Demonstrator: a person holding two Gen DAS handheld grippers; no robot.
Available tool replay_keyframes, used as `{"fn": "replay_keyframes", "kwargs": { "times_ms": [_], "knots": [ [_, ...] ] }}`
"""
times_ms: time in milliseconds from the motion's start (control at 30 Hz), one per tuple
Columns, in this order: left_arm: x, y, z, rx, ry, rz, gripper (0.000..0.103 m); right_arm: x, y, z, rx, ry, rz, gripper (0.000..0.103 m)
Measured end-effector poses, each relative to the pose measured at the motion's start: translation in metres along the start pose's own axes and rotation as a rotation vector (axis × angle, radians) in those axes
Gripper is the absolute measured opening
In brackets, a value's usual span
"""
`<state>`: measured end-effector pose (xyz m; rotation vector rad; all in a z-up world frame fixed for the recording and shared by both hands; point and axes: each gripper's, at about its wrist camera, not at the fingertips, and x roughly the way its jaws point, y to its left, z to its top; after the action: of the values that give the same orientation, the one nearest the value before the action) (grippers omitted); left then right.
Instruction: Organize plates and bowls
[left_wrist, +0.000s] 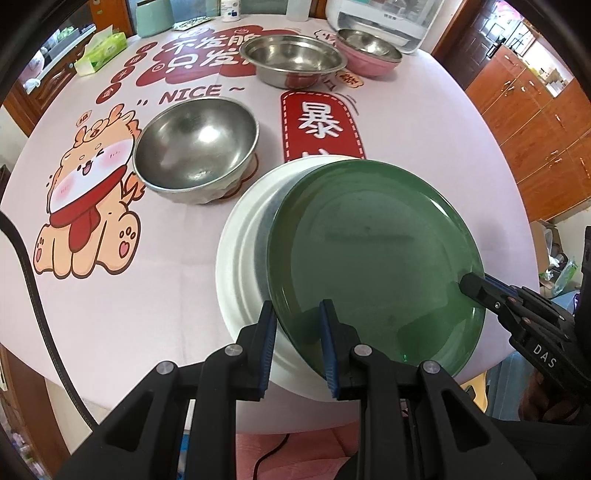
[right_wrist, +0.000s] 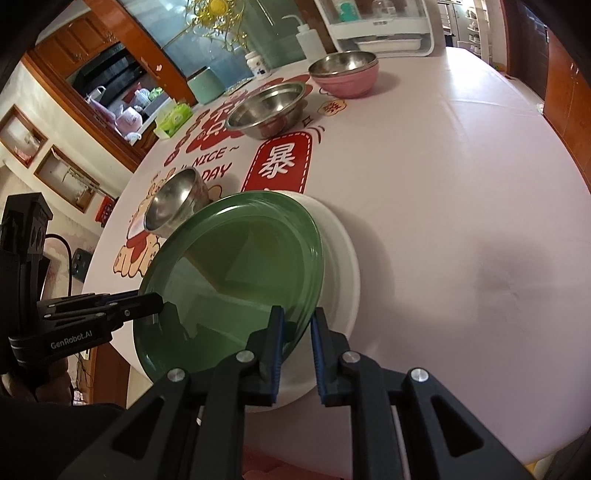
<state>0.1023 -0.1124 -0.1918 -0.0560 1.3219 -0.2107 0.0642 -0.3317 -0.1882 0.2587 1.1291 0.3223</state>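
A round green glazed plate (left_wrist: 373, 258) is held tilted by both hand-held grippers, over a round white plate (left_wrist: 243, 258) that lies near the table's (left_wrist: 110, 295) near edge. The left hand-held gripper (left_wrist: 297, 347), jaws narrow, is clamped on the green plate's near rim, w/ blue pads either side of it. The right hand-held gripper (right_wrist: 297, 354), jaws nearly closed, pinches the rim on the opposite side. In the left wrist view the right tool (left_wrist: 476, 288) shows the letters "DAS"; in the right wrist view the left tool (right_wrist: 147, 302) reads "GenRobot.AI".

Pale pink tablecloth w/ a cartoon dragon print, "NICE ~" and "DAY" in dark red, plus a red panel w/ a white Chinese character "暴". A round stainless steel bowl (left_wrist: 195, 147) sits on the dragon print, just beyond the plates. Farther back, toward the far edge: a wide steel basin (left_wrist: 293, 59), then a pink bowl w/ a steel lining (left_wrist: 369, 51). A green tissue box (left_wrist: 101, 51) sits at the far left edge. Other writing too small to read.
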Motion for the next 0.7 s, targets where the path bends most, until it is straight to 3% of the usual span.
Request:
{"fn": "replay_keyframes", "kwargs": {
  "times_ms": [700],
  "knots": [
    [0.024, 0.003, 0.005, -0.010, 0.046, 0.054, 0.021, 0.021, 0.012, -0.001, -0.069, 0.083, -0.043, 0.023]
  ]
}}
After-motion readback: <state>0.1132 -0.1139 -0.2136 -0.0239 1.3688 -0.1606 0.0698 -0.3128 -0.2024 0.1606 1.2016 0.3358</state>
